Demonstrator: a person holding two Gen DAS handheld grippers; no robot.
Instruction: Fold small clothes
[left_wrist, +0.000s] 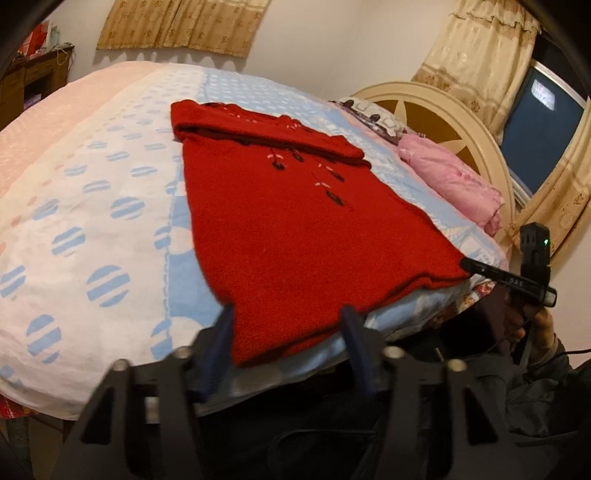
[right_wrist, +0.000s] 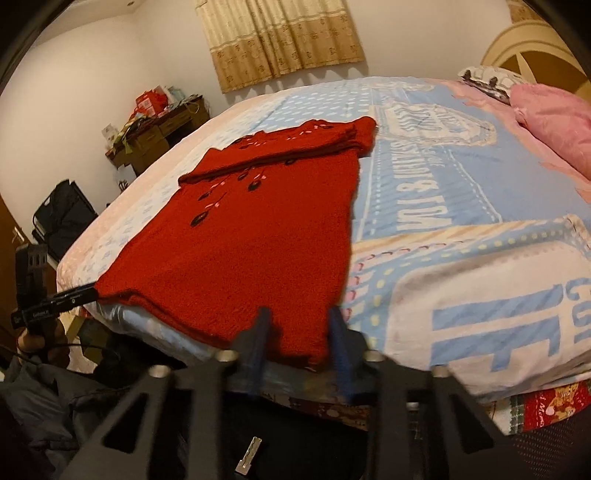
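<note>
**A:** Where is the garment, and how does it lie?

**B:** A red knitted sweater (left_wrist: 295, 221) lies flat on the bed (left_wrist: 92, 229), on a blue and white patterned cover. Its sleeves are already folded across the chest at the far end. The long axis runs away from the person, from the hem at the near edge of the bed to the neck.

**A:** And the tools?

**B:** Both are at the hem. The left tool (left_wrist: 288, 332) straddles the left hem corner, the right tool (right_wrist: 299, 332) the right one. Each has red knit between its blue fingers (left_wrist: 221, 332), and the fingers stand fairly close together. The pictures are blurred there, so I cannot tell whether the pads are truly pinching the cloth.

**A:** Which hand is nearer to it?

**B:** Neither; they sit level, one at each corner, well apart across the hem.

**A:** So the coming move?

**B:** Probably carrying the hem straight away along that long axis, up toward the folded sleeves. Both corners would need to travel evenly, or the fold goes crooked.
</note>
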